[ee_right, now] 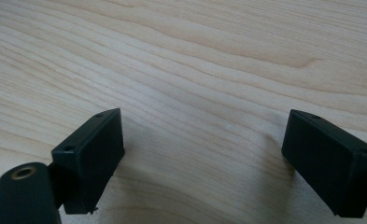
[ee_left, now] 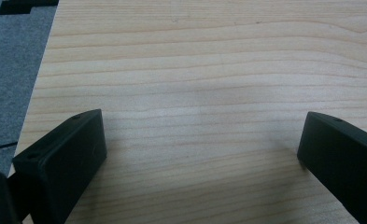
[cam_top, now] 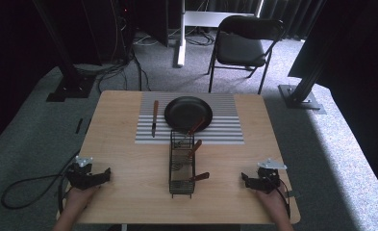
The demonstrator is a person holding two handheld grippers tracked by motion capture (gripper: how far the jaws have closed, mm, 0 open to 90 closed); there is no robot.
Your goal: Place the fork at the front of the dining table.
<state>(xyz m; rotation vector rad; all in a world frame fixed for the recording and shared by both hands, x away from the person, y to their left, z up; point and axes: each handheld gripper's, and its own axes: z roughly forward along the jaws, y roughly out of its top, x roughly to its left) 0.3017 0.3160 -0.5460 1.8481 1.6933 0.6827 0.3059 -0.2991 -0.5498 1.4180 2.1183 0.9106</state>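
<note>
My left gripper (cam_top: 106, 174) rests at the near left corner of the desk (cam_top: 129, 159), its fingers (ee_left: 74, 154) spread wide with nothing but bare pale wood grain between them. My right gripper (cam_top: 245, 179) sits at the near right corner, fingers (ee_right: 95, 149) also wide apart over bare wood. The two point inward toward each other.

Between them, roughly midway and well apart from both, stands a black wire rack (cam_top: 181, 163), long and narrow, running away from me. Three wooden-handled utensils (cam_top: 194, 148) lean out of its right side. At the rack's far end is a black frying pan (cam_top: 188, 113), sitting on a grey striped mat (cam_top: 225, 126). To the left of the pan, on the same mat, lies a knife with a wooden handle (cam_top: 154, 117), pointing back at me.

Beyond the far desk edge is grey carpet (cam_top: 42, 130), on which a black folding chair (cam_top: 244, 48) stands. Dark metal frame posts (cam_top: 64, 62) stand on base plates either side, with cables trailing over the floor on the left, and dark curtains close off the room.
</note>
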